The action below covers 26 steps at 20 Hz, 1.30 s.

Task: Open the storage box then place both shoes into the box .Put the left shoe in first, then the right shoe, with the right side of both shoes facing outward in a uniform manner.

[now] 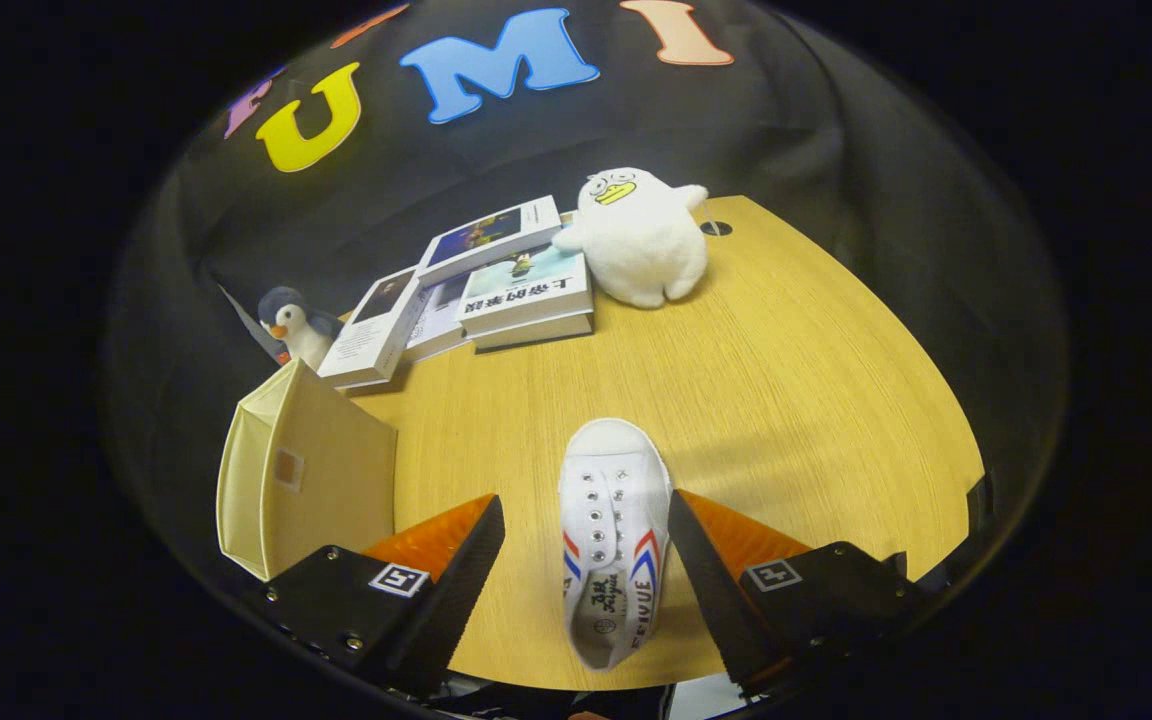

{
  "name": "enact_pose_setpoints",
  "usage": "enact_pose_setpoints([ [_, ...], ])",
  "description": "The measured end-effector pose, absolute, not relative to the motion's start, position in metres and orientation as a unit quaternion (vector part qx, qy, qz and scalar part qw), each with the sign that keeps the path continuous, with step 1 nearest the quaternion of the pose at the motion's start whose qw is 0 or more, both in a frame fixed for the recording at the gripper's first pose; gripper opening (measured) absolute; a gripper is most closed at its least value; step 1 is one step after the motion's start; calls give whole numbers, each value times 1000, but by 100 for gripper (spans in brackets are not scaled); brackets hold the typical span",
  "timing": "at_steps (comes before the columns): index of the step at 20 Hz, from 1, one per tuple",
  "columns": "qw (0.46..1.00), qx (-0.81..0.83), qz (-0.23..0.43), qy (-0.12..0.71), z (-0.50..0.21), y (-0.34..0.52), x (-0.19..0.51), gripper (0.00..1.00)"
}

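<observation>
My gripper [586,520] has its fingers spread wide around a white canvas shoe [612,530] lying toe-forward on the wooden table [786,400], the right finger close against it. A cream fabric storage box [296,480] stands just beside the left finger.

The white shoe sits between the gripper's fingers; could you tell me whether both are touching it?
Cannot tell. In the gripper view, one finger meets the white shoe; the other shows wood between.

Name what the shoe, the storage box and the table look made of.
Shoe, between the open gripper's fingers: likely white canvas with metal eyelets. Storage box, beside the fingers: probably cream fabric, matte and soft-edged. Table: wood-look top, visible grain, possibly laminate.
</observation>
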<state>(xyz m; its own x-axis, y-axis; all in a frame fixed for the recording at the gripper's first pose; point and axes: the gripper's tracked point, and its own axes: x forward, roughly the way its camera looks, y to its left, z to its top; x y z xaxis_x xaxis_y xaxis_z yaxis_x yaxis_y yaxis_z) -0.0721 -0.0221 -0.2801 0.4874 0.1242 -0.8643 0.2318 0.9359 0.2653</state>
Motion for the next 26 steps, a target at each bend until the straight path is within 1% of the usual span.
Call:
enact_pose_setpoints([
  [6,822,172,-46,541,-320,-45,-92,99],
  [13,792,175,-41,584,-355,-38,-106,99],
  [15,785,179,-37,592,-361,-36,-107,89],
  [17,779,182,-33,599,-367,-33,-110,85],
  [18,777,195,-31,598,-365,-29,-107,70],
  [19,774,205,-34,599,-366,-25,-107,63],
  [20,772,206,-35,600,-363,-27,-108,43],
  [22,769,199,-29,607,-364,-25,-109,43],
  [23,773,190,-38,604,-365,-31,-108,43],
  [24,768,193,-34,610,-357,-29,-108,23],
  [26,769,187,-35,611,-359,-31,-110,23],
])
